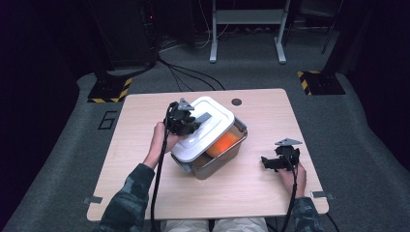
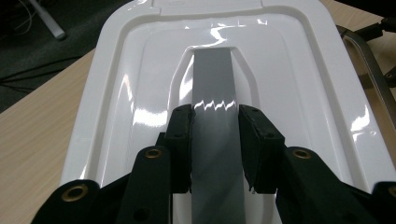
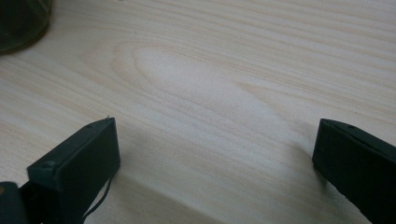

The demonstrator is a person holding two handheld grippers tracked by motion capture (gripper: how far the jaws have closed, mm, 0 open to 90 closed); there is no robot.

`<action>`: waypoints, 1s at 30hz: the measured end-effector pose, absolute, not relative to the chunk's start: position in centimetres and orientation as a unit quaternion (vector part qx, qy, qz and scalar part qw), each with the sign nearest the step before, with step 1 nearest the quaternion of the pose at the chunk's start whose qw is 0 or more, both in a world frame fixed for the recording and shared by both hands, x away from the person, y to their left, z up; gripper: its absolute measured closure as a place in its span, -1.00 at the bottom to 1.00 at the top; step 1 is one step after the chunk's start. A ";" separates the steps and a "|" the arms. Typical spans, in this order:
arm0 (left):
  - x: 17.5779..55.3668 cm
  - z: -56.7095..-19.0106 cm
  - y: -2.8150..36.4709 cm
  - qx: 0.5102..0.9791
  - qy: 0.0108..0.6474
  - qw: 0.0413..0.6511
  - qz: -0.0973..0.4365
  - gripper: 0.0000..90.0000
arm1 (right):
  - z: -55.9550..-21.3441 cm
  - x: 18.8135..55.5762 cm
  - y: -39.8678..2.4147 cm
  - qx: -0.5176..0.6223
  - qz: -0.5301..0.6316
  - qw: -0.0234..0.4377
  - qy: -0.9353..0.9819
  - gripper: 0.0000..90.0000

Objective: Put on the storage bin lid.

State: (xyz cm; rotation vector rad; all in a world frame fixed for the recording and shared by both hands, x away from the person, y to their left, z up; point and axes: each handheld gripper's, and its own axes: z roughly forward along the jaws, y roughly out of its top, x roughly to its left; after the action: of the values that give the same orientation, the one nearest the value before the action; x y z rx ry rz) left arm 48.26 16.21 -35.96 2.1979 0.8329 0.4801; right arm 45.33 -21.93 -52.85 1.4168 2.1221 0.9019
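Where grey carpet surrounds it, the pale wooden table (image 1: 145, 145) bears a lidded box (image 1: 217, 154).

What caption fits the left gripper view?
Left gripper shut on the grey handle of a white lid.

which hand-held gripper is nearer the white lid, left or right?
Left. The left hand-held gripper is clamped on the grey handle of the white lid. The right hand-held gripper sits open on the table, apart from it.
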 end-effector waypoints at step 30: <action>47.6 -37.9 12.2 0.877 0.294 0.348 0.153 0.47 | -52.8 45.3 -21.9 0.511 0.325 0.216 0.766 -1.00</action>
State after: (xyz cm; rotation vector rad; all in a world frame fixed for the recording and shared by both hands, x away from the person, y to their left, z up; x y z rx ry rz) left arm 47.57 12.20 -37.94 2.2736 0.7626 0.3961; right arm 45.32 -21.94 -52.84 1.4156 2.1223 0.9012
